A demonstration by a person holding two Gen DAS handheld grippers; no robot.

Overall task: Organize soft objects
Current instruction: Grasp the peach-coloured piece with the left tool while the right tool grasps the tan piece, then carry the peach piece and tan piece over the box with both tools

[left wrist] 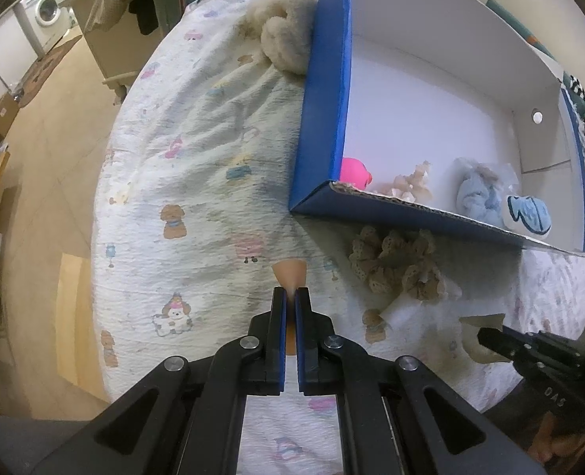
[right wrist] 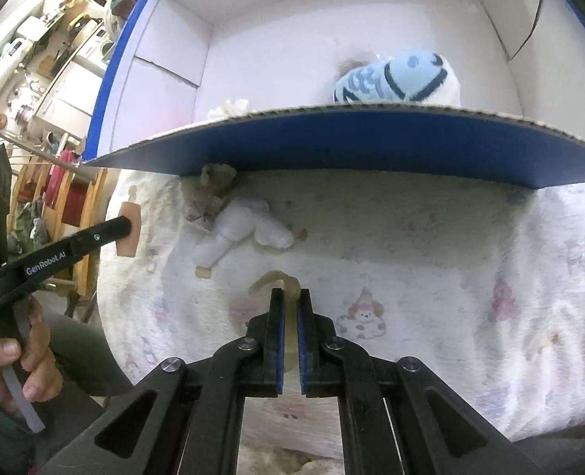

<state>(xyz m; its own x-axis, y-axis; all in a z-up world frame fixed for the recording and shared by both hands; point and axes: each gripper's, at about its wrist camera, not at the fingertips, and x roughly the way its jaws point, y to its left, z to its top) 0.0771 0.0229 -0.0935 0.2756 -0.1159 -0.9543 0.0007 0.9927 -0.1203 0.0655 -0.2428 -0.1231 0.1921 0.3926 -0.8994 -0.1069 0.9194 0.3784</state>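
Observation:
My left gripper (left wrist: 291,292) is shut on a small peach-coloured soft piece (left wrist: 290,273), held above the bed; it also shows in the right wrist view (right wrist: 128,233). My right gripper (right wrist: 291,293) is shut on a pale yellow soft piece (right wrist: 280,280), seen at the left view's right edge (left wrist: 484,322). The blue box (left wrist: 324,118) with white inside holds a pink toy (left wrist: 355,172), a beige scrunchie (left wrist: 411,182), a blue scrunchie (left wrist: 476,196) and a fish plush (right wrist: 399,77). A lace scrunchie (left wrist: 395,263) and a white wrapped item (right wrist: 245,225) lie on the bed before the box.
A fluffy cream plush (left wrist: 286,35) lies against the box's far left side. The printed quilt (left wrist: 197,182) covers the bed; its left edge drops to the floor (left wrist: 51,206). A washing machine (left wrist: 45,10) stands far left.

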